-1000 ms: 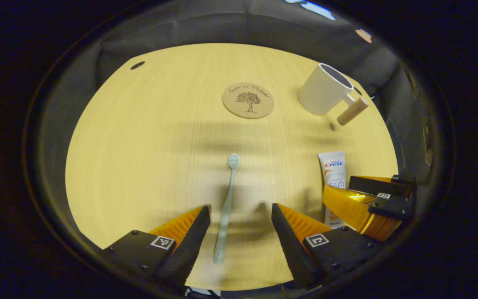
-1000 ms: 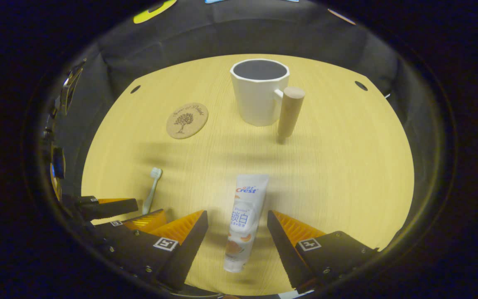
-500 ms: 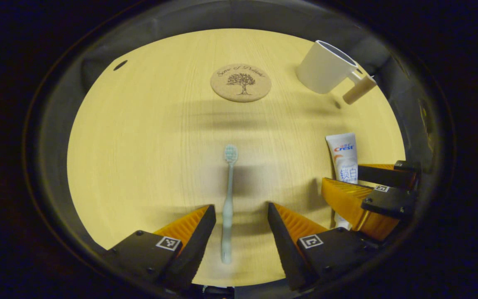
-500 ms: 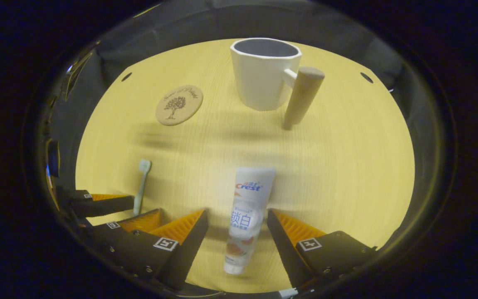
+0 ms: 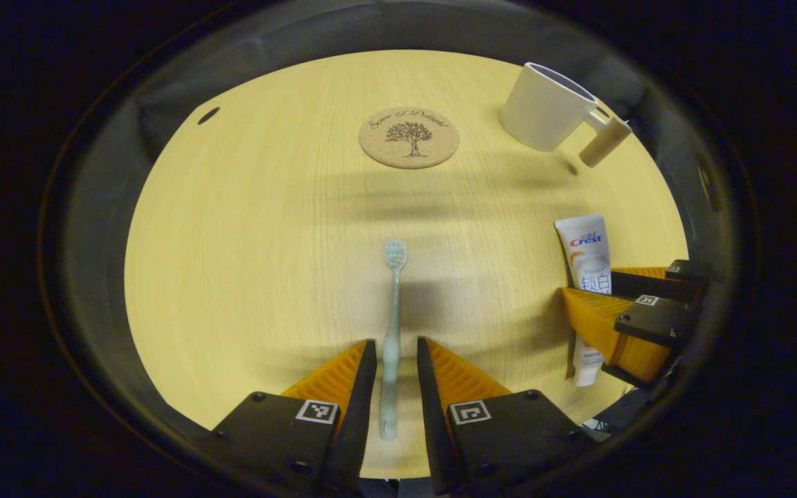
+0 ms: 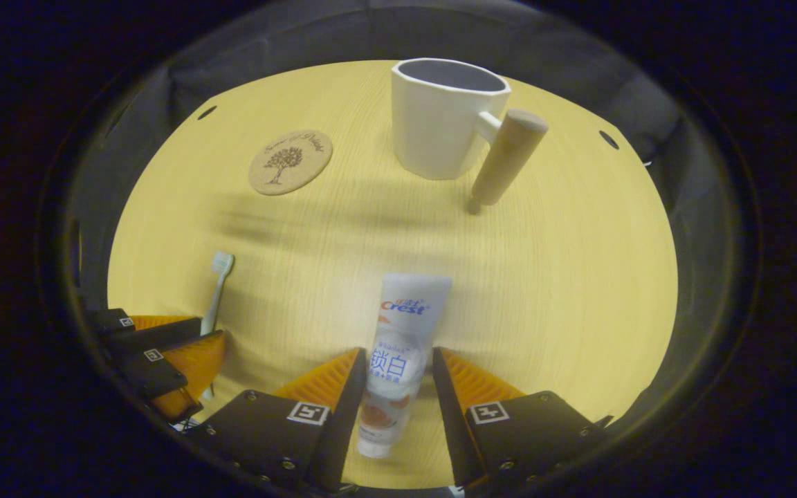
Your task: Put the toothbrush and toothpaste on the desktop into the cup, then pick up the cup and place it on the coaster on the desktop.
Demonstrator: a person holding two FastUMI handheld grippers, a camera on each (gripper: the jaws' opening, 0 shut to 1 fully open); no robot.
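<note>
Left gripper (image 5: pixel 396 373): fingers narrowed beside the toothbrush (image 5: pixel 391 332) handle; contact unclear.
Right gripper (image 6: pixel 396 384): fingers closed in against the toothpaste (image 6: pixel 398 353) tube.
Cup (image 6: pixel 445 117): upright on the desktop (image 6: pixel 564 277), beyond the toothpaste.
Coaster (image 6: pixel 290 162): flat, left of the cup, well apart.
Toothbrush, toothpaste: lying nearer than the cup.

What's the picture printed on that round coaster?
A dark tree on tan cork coaster, clearest in the left gripper view.
</note>
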